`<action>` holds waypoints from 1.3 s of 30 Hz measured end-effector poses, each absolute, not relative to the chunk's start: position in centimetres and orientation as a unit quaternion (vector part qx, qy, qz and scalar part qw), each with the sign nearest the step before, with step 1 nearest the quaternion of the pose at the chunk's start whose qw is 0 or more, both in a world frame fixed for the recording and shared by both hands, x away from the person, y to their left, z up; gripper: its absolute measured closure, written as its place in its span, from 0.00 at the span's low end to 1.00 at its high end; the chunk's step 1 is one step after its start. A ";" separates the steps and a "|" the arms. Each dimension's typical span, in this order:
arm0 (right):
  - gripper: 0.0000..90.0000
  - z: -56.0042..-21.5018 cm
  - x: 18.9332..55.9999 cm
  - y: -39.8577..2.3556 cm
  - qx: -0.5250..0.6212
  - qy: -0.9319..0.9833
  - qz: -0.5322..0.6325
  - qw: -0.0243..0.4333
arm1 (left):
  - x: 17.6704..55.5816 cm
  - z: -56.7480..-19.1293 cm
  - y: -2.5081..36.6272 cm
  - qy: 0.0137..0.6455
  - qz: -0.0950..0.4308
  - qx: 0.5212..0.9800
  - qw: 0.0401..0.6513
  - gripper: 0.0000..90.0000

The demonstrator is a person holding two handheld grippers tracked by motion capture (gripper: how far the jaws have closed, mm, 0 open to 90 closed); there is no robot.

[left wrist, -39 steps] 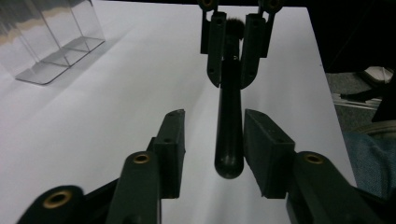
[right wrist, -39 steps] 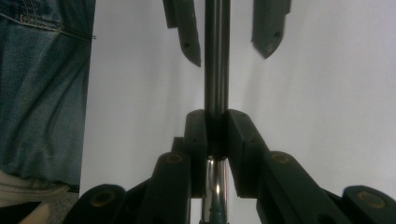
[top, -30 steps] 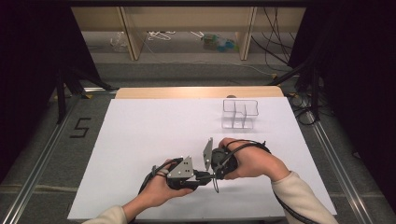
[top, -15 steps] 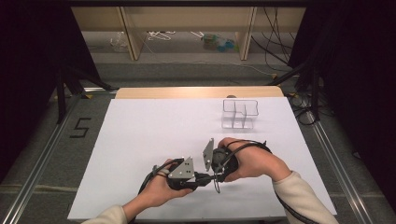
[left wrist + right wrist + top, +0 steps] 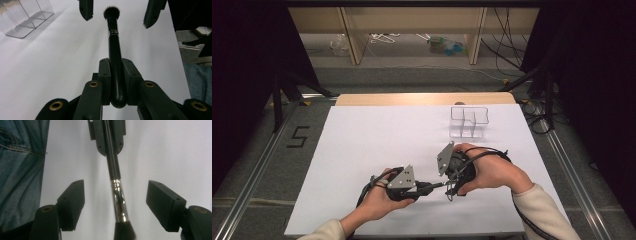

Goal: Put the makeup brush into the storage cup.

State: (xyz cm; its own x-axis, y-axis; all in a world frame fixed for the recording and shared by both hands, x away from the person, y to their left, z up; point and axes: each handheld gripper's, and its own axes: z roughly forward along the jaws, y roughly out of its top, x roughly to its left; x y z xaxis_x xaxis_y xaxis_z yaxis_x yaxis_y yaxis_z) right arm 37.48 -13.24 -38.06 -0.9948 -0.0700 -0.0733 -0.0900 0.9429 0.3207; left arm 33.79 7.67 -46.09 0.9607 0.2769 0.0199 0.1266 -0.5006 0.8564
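Down at the near edge of the white table, both hands meet almost nose to nose. The left hand lies low, its left gripper pointing level toward the right; the right hand is turned inward, wrist cocked, its right gripper aimed back at the left one. One makeup brush bridges them, lifted just off the tabletop.

From the left gripper view, the left gripper is pinching the black handle of the brush tight between its pads, bristles pointing away toward the other gripper's two jaw tips. From the right gripper view, the right gripper has just been opening: jaws spread wide, the brush between them with clear gaps on both sides, its silver ferrule touching neither pad.

Count it up: two grippers, one brush, one clear organizer with dividers, standing well apart at the far right of the table.

That high view gives the whole layout and the forearms. The left gripper view adds a corner of the organizer; the right gripper view catches blue jeans beside the table edge.
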 end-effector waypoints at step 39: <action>0.30 -40.8 37.2 -19.6 0.171 0.862 0.473 0.057 | 34.8 -44.7 10.2 0.235 0.153 0.780 0.559 0.87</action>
